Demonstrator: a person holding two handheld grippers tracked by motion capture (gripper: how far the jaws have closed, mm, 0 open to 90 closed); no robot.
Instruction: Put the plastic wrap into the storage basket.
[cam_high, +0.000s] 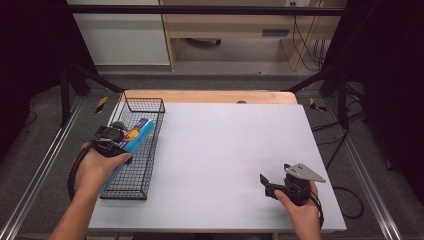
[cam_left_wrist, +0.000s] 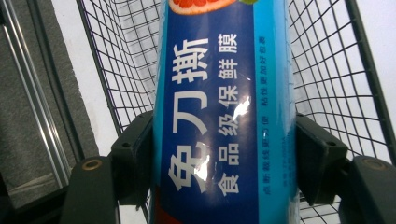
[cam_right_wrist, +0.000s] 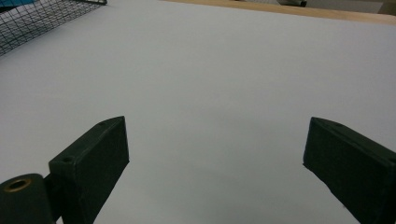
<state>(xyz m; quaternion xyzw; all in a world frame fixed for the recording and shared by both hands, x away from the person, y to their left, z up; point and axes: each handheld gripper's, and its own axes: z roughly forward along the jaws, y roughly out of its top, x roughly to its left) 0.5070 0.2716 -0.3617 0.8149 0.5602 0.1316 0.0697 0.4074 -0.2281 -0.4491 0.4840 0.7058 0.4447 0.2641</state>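
Nearest us, the right tool (cam_high: 270, 184) sits on the near right part of the white counter (cam_high: 225, 150), well apart from the wire basket (cam_high: 134, 187); its jaws stand wide apart with nothing between them, and bare counter lies ahead of it. A cable trails off the counter edge beside it.

We note the black wire basket at the counter's left edge, long side running away from us. The left tool (cam_high: 120, 142) reaches in over the basket's left wall and is clamped on a blue cling-film roll (cam_high: 134, 137), one pad on each side of the tube. The roll lies tilted inside the basket, its far end raised toward the far wall; mesh surrounds it on both sides.

The roll (cam_left_wrist: 224, 112) is a glossy tube, dark blue in the middle with lighter blue bands along its edges, and a grapefruit slice pictured at the far end. Large white characters read 免刀撕, smaller ones 食品级保鲜膜; the finest print is too small to read.

Beyond the basket, a strip of bare wood edges the counter.
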